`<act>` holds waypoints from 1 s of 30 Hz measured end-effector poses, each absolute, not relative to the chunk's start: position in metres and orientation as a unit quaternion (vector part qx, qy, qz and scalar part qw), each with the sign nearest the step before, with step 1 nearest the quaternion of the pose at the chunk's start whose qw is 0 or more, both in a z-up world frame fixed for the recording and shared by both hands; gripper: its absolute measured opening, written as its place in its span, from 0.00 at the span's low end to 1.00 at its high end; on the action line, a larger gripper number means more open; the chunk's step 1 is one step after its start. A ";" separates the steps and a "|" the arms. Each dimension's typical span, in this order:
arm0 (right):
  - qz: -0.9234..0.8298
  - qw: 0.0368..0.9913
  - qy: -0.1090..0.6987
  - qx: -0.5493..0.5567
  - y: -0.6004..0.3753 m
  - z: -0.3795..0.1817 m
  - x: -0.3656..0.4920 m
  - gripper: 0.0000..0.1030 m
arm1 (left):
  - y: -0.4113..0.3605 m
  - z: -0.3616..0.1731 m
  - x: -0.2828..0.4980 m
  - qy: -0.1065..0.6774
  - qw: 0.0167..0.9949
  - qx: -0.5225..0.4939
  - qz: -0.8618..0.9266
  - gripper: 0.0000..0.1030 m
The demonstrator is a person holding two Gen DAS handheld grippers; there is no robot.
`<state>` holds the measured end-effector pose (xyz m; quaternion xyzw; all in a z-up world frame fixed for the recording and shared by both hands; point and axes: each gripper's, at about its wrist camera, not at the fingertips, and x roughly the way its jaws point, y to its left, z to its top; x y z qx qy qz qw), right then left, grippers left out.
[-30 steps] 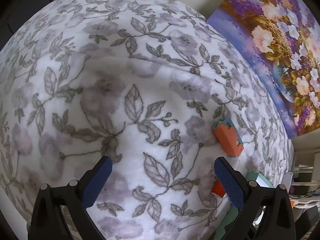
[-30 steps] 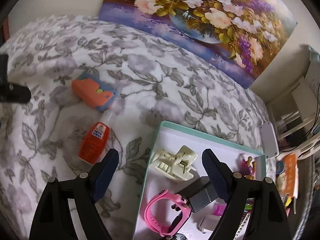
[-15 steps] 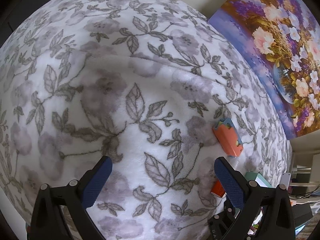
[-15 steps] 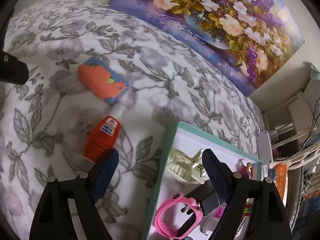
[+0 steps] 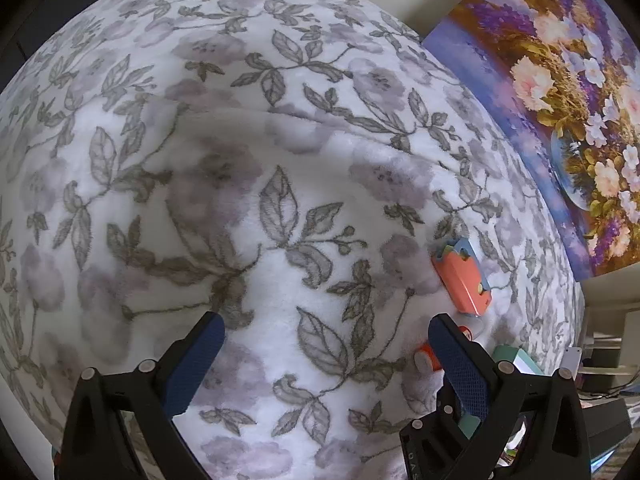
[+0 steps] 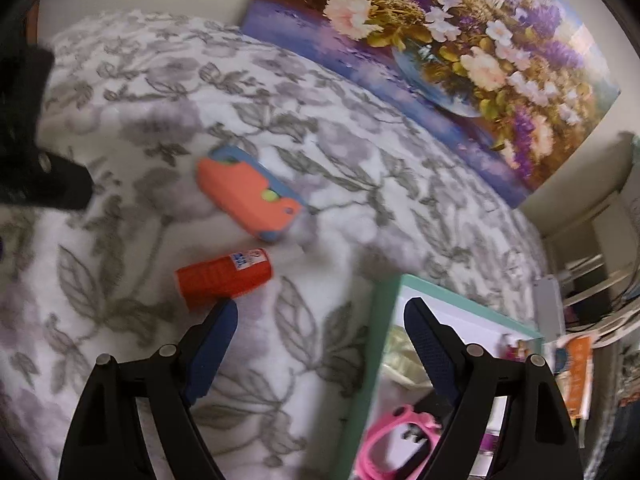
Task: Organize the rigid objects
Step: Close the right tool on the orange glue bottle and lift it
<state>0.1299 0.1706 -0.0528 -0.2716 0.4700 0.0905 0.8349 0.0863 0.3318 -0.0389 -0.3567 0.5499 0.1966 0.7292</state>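
Observation:
An orange glue bottle lies on the floral blanket, just beyond the left finger of my open right gripper. Past it rests an orange and blue case with a small green dot. A teal-rimmed white tray at lower right holds a pink watch and a cream hair clip, partly hidden by my right finger. My left gripper hovers open over bare blanket; the case and bottle sit near its right finger.
A flower painting leans on the wall behind the bed. Shelves and clutter stand at the far right beyond the blanket's edge. The left gripper's body shows at the left edge of the right wrist view.
My right gripper has swung left and forward, away from the tray toward the glue bottle, which now lies close to its left finger. The left gripper has barely moved.

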 end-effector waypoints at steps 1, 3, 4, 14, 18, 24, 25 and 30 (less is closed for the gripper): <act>0.095 0.836 0.472 -0.264 0.171 -0.052 0.131 0.83 | 0.332 -0.040 0.086 0.550 0.728 -0.358 0.197 1.00; 0.108 0.837 0.476 -0.248 0.170 -0.052 0.133 0.83 | 0.333 -0.041 0.086 0.551 0.726 -0.359 0.199 1.00; 0.113 0.837 0.478 -0.243 0.170 -0.052 0.134 0.83 | 0.333 -0.042 0.086 0.552 0.726 -0.359 0.200 1.00; 0.181 0.827 0.510 -0.153 0.167 -0.054 0.145 0.83 | 0.335 -0.046 0.087 0.554 0.723 -0.360 0.203 1.00; 0.190 0.823 0.517 -0.139 0.170 -0.058 0.147 0.83 | 0.333 -0.049 0.089 0.557 0.721 -0.359 0.202 1.00; 0.194 0.818 0.527 -0.126 0.171 -0.066 0.151 0.83 | 0.331 -0.053 0.091 0.563 0.719 -0.353 0.205 1.00; 0.194 0.818 0.527 -0.127 0.171 -0.067 0.152 0.83 | 0.331 -0.054 0.092 0.563 0.718 -0.351 0.208 1.00; 0.196 0.814 0.531 -0.130 0.171 -0.075 0.154 0.83 | 0.333 -0.059 0.094 0.565 0.715 -0.349 0.217 1.00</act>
